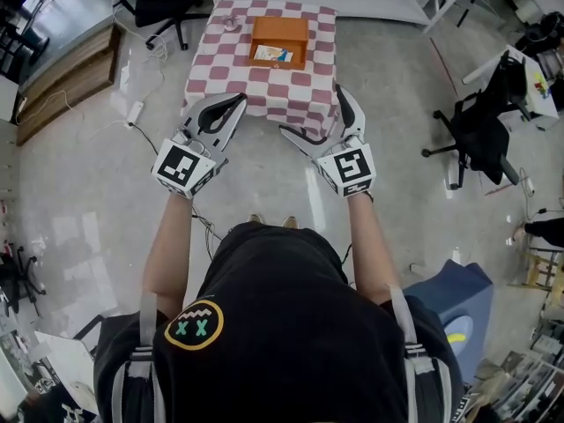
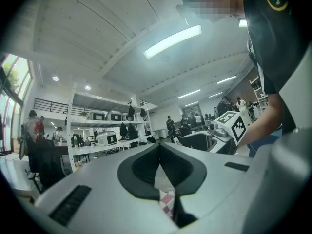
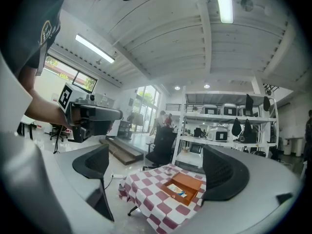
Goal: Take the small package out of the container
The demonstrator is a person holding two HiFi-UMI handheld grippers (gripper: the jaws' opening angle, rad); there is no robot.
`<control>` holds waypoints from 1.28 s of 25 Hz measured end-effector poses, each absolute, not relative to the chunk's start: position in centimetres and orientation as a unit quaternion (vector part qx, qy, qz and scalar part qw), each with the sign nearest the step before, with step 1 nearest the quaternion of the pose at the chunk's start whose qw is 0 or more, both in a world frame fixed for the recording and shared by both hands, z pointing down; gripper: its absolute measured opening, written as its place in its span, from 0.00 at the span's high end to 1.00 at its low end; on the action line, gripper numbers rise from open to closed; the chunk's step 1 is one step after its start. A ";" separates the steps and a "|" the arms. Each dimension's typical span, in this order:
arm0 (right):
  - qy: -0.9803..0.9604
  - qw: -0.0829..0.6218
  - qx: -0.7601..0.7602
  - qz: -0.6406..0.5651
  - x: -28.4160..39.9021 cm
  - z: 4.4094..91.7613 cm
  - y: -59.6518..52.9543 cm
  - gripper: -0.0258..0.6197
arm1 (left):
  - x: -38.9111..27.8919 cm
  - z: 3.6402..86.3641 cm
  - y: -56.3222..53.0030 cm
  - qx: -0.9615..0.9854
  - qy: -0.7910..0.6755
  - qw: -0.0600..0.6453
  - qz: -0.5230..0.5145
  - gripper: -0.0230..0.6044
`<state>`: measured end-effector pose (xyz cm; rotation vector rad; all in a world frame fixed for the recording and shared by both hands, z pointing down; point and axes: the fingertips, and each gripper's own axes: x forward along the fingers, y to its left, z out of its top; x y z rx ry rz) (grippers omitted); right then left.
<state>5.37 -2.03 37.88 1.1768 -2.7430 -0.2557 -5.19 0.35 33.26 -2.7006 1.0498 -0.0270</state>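
Note:
An orange container (image 1: pixel 284 26) stands on the checkered table (image 1: pixel 264 91) ahead of me, with the small package (image 1: pixel 271 55) lying inside it. Both grippers hover level in front of the table's near edge, short of the container. My left gripper (image 1: pixel 240 101) has its jaws together with nothing held; in the left gripper view its tips (image 2: pixel 159 147) meet and only a sliver of checkered cloth shows below. My right gripper (image 1: pixel 311 109) stands wide open and empty. In the right gripper view (image 3: pixel 158 167) the container (image 3: pixel 187 182) and package (image 3: pixel 178 191) show far off between the spread jaws.
A small pinkish object (image 1: pixel 231 23) lies on the table's far left corner. A black office chair (image 1: pixel 480 130) stands to the right, a wooden platform (image 1: pixel 62 77) and a power strip (image 1: pixel 135 111) to the left. Shelving (image 3: pixel 229 130) lies beyond the table.

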 end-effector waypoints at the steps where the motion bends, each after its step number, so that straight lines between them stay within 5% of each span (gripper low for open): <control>1: -0.914 0.073 0.391 -0.084 5.6 37.9 -2.1 0.04 | -4.9 33.2 0.3 -0.925 0.360 0.120 -0.009 0.94; 20: -0.920 0.076 0.377 -0.078 10.2 39.7 -5.7 0.04 | -0.7 34.9 -3.1 -0.920 0.376 0.104 -0.025 0.94; 32: -0.911 0.097 0.396 -0.064 8.6 42.3 -16.4 0.04 | -2.9 37.1 -14.6 -0.923 0.370 0.103 -0.011 0.94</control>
